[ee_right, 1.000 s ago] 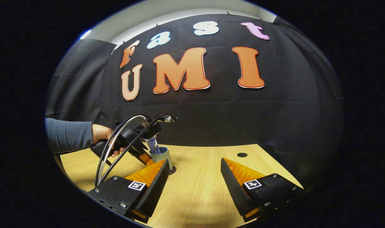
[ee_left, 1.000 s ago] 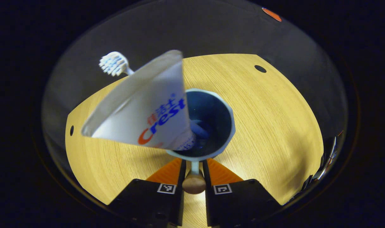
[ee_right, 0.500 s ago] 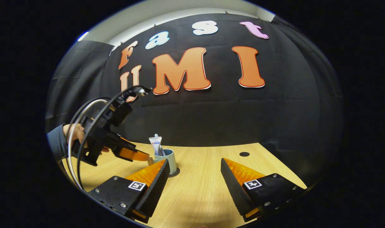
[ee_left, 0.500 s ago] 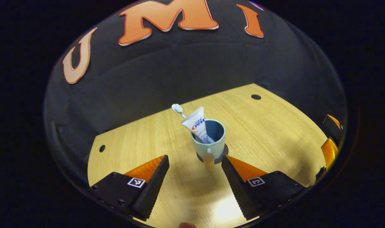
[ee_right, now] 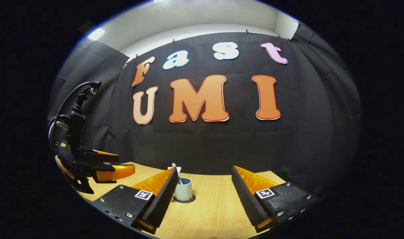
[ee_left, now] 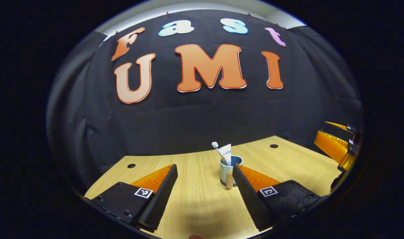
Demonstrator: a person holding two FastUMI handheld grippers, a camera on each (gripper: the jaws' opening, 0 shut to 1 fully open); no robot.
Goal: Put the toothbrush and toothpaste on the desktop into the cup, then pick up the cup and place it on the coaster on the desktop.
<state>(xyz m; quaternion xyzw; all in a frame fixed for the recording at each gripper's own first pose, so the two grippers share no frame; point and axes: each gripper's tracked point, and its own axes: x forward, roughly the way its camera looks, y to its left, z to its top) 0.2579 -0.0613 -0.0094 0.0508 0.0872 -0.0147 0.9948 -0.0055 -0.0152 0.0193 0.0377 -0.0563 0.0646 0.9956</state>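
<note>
The cup (ee_left: 230, 169) stands upright on the wooden table (ee_left: 195, 205), a pale blue-green mug with a darker inside, resting on a dark round coaster (ee_right: 190, 200) whose edge peeks out under its base in the right gripper view. A light wooden handle knob (ee_left: 229, 180) sticks out of the cup's near side in the left gripper view. Both task items are inside the cup: the toothpaste (ee_left: 226, 153), a white tube, leans upward with its flat crimped end on top, and the toothbrush (ee_left: 218, 150) stands just to its left, its white head (ee_left: 215, 144) up above the rim.

The left gripper (ee_left: 205, 192) hangs over the near part of the table with its fingers spread wide and nothing between them — the cup sits farther off, beyond the gap and close to the right finger's tip. In the right gripper view this same gripper (ee_right: 99, 166) appears at the far left, off to the side of the cup, with cables arching above it.

The right gripper (ee_right: 203, 196) likewise has its fingers spread apart and empty; the cup (ee_right: 183, 189) shows just right of its left finger's tip, partly hidden by that finger. In the left gripper view, it (ee_left: 336, 146) appears at the far right edge, above the table. Two small dark round holes (ee_left: 274, 146) mark the table's far side — one left, one right.
</note>
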